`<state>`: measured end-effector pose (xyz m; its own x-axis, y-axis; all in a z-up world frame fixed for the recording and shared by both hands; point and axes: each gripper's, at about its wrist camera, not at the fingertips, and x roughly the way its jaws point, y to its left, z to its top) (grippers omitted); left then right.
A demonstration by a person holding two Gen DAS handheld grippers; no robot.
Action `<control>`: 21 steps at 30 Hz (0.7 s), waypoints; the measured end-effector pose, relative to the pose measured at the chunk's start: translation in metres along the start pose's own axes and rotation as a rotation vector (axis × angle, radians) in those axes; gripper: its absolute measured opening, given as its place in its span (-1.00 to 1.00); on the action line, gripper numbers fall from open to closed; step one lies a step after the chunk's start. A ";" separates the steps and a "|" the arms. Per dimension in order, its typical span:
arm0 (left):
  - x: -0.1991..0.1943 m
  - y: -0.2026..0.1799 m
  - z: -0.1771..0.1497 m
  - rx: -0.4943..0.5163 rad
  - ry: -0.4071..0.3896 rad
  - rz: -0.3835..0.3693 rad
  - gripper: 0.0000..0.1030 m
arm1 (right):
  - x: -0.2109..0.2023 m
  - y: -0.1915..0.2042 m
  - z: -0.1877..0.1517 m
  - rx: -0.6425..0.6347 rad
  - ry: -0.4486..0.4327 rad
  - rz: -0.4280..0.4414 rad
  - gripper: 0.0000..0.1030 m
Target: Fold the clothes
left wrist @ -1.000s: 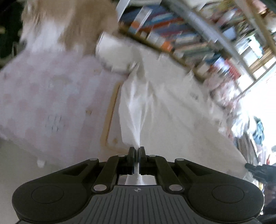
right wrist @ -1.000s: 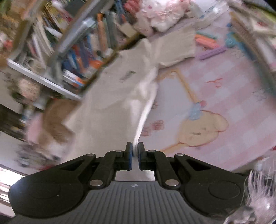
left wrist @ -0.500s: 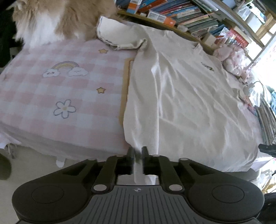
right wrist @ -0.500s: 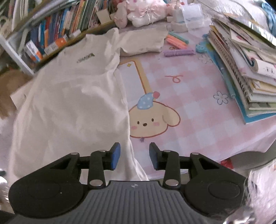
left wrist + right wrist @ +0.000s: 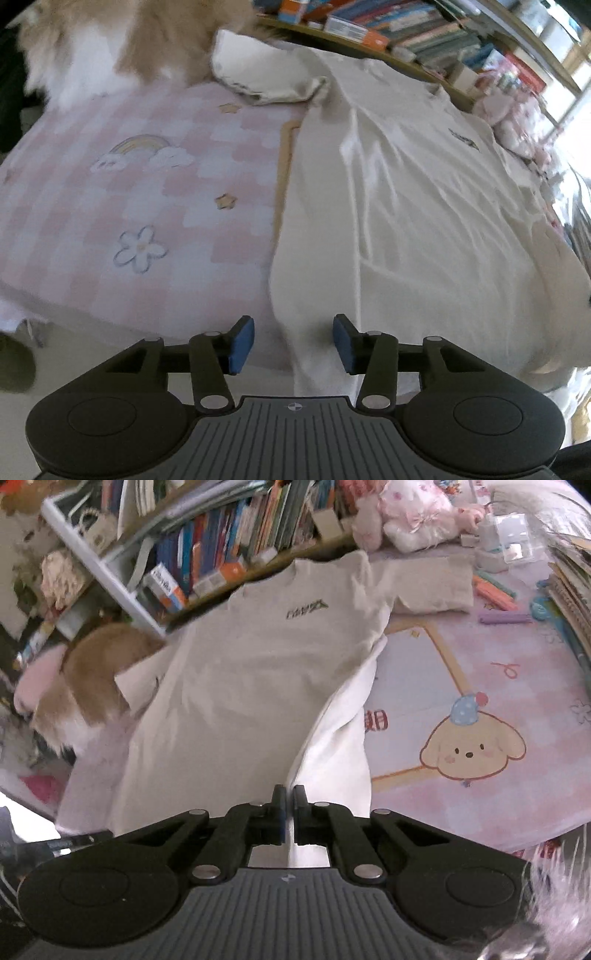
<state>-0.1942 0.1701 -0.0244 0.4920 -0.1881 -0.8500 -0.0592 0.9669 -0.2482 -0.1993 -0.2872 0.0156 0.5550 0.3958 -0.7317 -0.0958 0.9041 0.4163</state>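
Observation:
A cream white T-shirt (image 5: 406, 206) lies spread face up on a pink checked cloth (image 5: 155, 206), its small chest logo (image 5: 306, 610) showing. In the left wrist view my left gripper (image 5: 293, 345) is open at the table's near edge, its blue pads either side of the shirt's bottom hem. In the right wrist view my right gripper (image 5: 289, 812) is shut on the shirt's bottom hem corner (image 5: 332, 746), which rises in a fold toward the jaws.
A fluffy tan and white cat (image 5: 110, 44) sits at the far left by the shirt's sleeve (image 5: 266, 77). A bookshelf (image 5: 221, 554) runs behind. A pink plush toy (image 5: 417, 513), coloured markers (image 5: 495, 590) and stacked books (image 5: 569, 587) lie at right.
My left gripper has let go of the hem and stands open. My right gripper, open half a second ago, has shut on the hem corner again.

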 end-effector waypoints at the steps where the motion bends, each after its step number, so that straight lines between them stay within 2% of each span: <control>1: 0.001 -0.003 0.001 0.014 0.003 -0.002 -0.29 | -0.003 -0.005 -0.001 -0.007 -0.007 -0.044 -0.93; 3: 0.002 -0.008 0.000 0.037 0.007 0.000 -0.30 | -0.008 -0.027 -0.005 -0.008 0.003 -0.202 -0.93; 5: 0.003 -0.011 -0.001 0.044 0.011 0.001 -0.30 | -0.005 -0.051 -0.011 -0.017 0.034 -0.410 -0.86; 7: 0.002 -0.007 -0.003 0.031 0.011 -0.003 -0.29 | -0.002 -0.076 -0.018 0.016 0.091 -0.528 -0.71; 8: 0.002 -0.005 -0.004 0.021 0.009 -0.007 -0.28 | -0.003 -0.083 -0.020 0.042 0.102 -0.540 -0.66; 10: 0.001 -0.002 -0.004 0.004 0.004 -0.011 -0.28 | -0.009 -0.082 -0.020 0.070 0.057 -0.497 -0.63; 11: 0.002 -0.002 -0.004 -0.001 0.001 -0.011 -0.29 | -0.010 -0.075 -0.018 0.056 0.030 -0.474 -0.53; 16: 0.003 -0.003 -0.003 -0.036 -0.025 0.005 -0.30 | 0.003 -0.019 -0.004 -0.107 -0.073 -0.342 -0.24; 17: 0.004 -0.003 -0.003 -0.049 -0.032 0.012 -0.58 | 0.009 -0.009 -0.002 -0.135 -0.082 -0.316 -0.19; 19: 0.002 -0.004 -0.003 -0.090 -0.044 0.018 -0.88 | 0.023 0.008 0.000 -0.185 -0.077 -0.273 -0.18; 21: -0.005 -0.011 0.001 -0.115 -0.085 -0.007 -0.93 | 0.038 0.020 -0.002 -0.229 -0.053 -0.254 -0.18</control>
<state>-0.1958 0.1610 -0.0170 0.5640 -0.1747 -0.8071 -0.1524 0.9385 -0.3097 -0.1812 -0.2537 -0.0050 0.6268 0.1498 -0.7647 -0.1289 0.9878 0.0878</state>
